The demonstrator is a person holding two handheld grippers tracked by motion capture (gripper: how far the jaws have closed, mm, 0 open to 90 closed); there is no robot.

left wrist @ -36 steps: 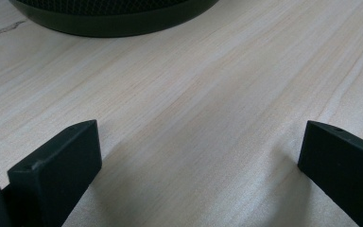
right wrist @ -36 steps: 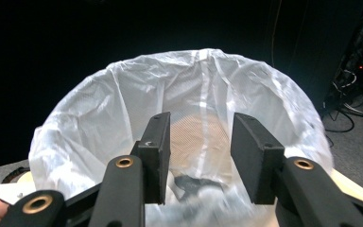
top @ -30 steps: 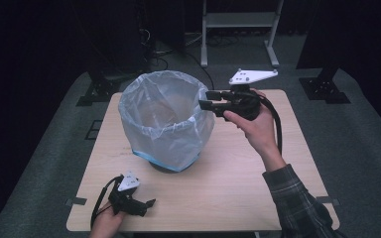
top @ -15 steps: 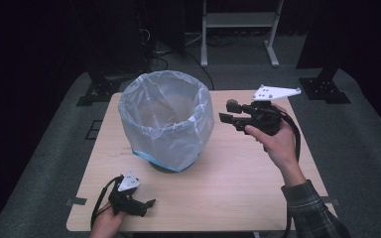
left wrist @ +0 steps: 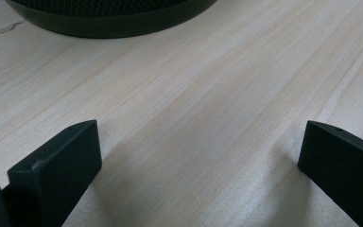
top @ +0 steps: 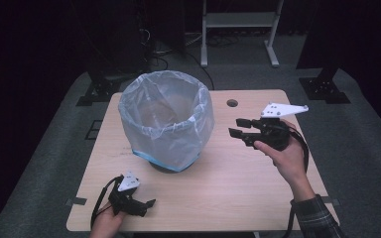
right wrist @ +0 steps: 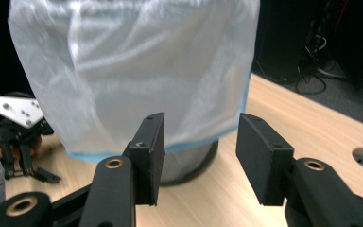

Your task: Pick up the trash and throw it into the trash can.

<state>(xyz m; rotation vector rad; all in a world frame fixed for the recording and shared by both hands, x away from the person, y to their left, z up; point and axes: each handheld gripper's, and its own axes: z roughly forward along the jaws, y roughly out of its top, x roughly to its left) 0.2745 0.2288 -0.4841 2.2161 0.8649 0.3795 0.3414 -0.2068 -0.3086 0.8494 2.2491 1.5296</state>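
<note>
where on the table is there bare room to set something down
Bare wood lies between the bin and the right gripper, and along the near edge between the left gripper and the right forearm. The bin crowds the table's left half.

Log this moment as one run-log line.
right gripper: open, jaws just opening, empty, beside bin | left gripper: open, on table | bag: over bin rim

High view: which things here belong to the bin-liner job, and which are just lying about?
In the job:
- waste bin, mesh base showing below the liner
- plastic liner draped over its rim
- right claw, open and empty, beside the bin
- left claw, open, resting on the table

Lying about:
- metal rack behind the table
- floor cables
- black stand feet
</note>
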